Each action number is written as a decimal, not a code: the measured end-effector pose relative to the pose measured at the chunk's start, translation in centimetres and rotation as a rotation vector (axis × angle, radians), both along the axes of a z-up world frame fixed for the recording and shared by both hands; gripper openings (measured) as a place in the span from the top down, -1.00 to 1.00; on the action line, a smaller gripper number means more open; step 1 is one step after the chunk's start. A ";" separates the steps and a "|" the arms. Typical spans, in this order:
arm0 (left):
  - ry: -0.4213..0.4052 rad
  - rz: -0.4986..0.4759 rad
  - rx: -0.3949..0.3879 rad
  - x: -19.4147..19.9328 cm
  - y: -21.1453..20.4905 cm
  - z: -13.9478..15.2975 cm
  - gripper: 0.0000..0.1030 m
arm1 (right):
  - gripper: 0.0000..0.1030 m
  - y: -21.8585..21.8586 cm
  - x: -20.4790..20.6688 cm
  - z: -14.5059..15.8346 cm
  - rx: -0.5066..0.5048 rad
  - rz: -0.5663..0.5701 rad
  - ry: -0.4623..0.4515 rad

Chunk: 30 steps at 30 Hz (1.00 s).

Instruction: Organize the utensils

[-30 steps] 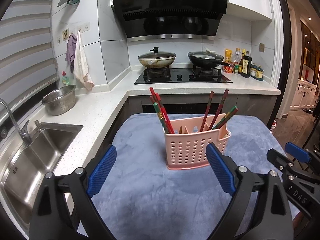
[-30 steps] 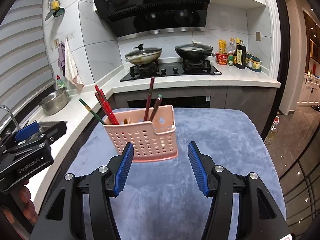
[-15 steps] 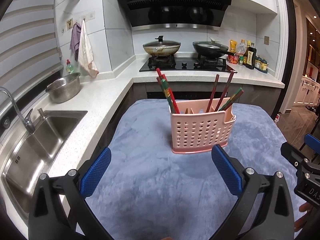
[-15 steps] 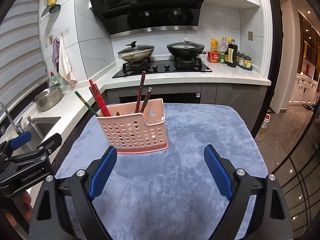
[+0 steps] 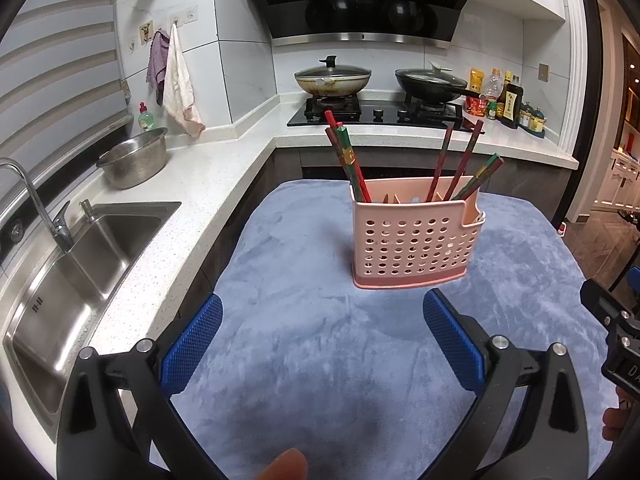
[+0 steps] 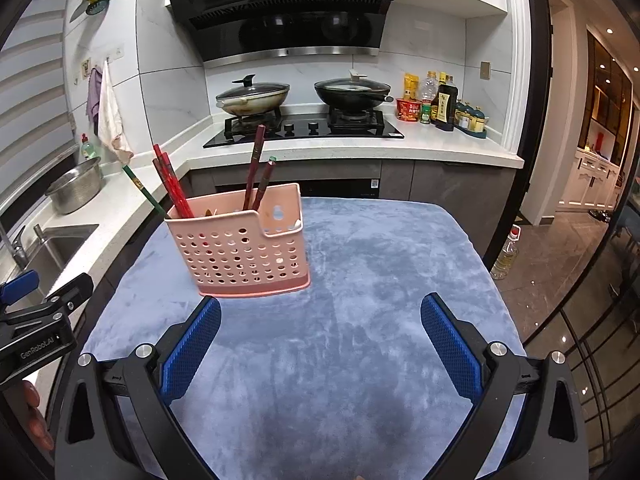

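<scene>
A pink perforated utensil basket (image 5: 416, 248) stands on the blue-grey cloth (image 5: 320, 360) that covers the table. Several red and green chopsticks (image 5: 348, 156) lean upright in its left end, and more chopsticks (image 5: 460, 164) lean in its right part. My left gripper (image 5: 320, 308) is open, just short of the basket, with only cloth between its blue pads. In the right wrist view the basket (image 6: 244, 256) sits ahead and to the left, its chopsticks (image 6: 168, 180) sticking up. My right gripper (image 6: 320, 308) has its jaws opening wide, with nothing between them.
A white counter runs along the left with a steel sink (image 5: 92, 248) and a metal bowl (image 5: 134, 158). Behind the table is a hob with two pans (image 5: 332, 80), with sauce bottles (image 6: 440, 104) beside it. An oil bottle (image 6: 506, 256) stands on the floor at the right.
The right gripper's jaws have spread from fairly narrow to wide. Both grippers have drawn back a little from the basket, which now sits beyond their fingertips. The left jaws widened slightly.
</scene>
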<state>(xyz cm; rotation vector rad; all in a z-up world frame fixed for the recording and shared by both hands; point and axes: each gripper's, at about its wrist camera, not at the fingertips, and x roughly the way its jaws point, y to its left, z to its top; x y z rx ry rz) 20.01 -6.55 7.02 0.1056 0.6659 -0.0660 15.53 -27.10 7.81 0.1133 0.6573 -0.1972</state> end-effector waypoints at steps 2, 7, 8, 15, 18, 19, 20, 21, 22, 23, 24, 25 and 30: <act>0.005 0.007 0.007 0.0 -0.1 -0.1 -0.86 | -0.87 0.0 0.0 -0.1 -0.001 -0.001 0.007; 0.015 0.026 0.014 0.1 0.1 -0.5 -0.86 | -0.87 -0.1 -0.2 -0.3 0.003 -0.009 0.010; 0.017 0.028 0.017 0.1 0.1 -0.6 -0.86 | -0.87 -0.1 -0.2 -0.3 0.004 -0.011 0.010; 0.020 0.051 0.029 0.0 0.3 -0.9 -0.86 | -0.87 -0.4 -0.5 -0.5 0.011 -0.020 0.018; 0.019 0.051 0.036 -0.1 0.2 -1.0 -0.86 | -0.87 -0.2 -0.6 -0.5 0.004 -0.017 0.020; 0.019 0.050 0.039 -0.2 0.2 -1.0 -0.86 | -0.87 -0.2 -0.6 -0.6 -0.001 -0.016 0.020; 0.019 0.051 0.042 -0.2 0.2 -1.0 -0.86 | -0.87 -0.1 -0.6 -0.6 -0.004 -0.015 0.021; 0.021 0.052 0.044 -0.2 0.3 -1.0 -0.86 | -0.87 0.0 -0.5 -0.6 -0.005 -0.013 0.021; 0.021 0.053 0.043 -0.2 0.3 -1.0 -0.86 | -0.87 0.0 -0.5 -0.7 -0.005 -0.012 0.022; 0.022 0.054 0.043 -0.2 0.3 -1.0 -0.86 | -0.87 0.1 -0.5 -0.7 -0.004 -0.011 0.024; 0.023 0.057 0.043 -0.2 0.4 -1.0 -0.86 | -0.87 0.1 -0.5 -0.7 -0.006 -0.011 0.025; 0.023 0.060 0.044 -0.2 0.4 -1.1 -0.86 | -0.87 0.2 -0.4 -0.8 -0.008 -0.010 0.027; 0.022 0.072 0.052 -0.1 0.5 -1.2 -0.86 | -0.87 0.4 -0.4 -0.9 -0.008 -0.008 0.030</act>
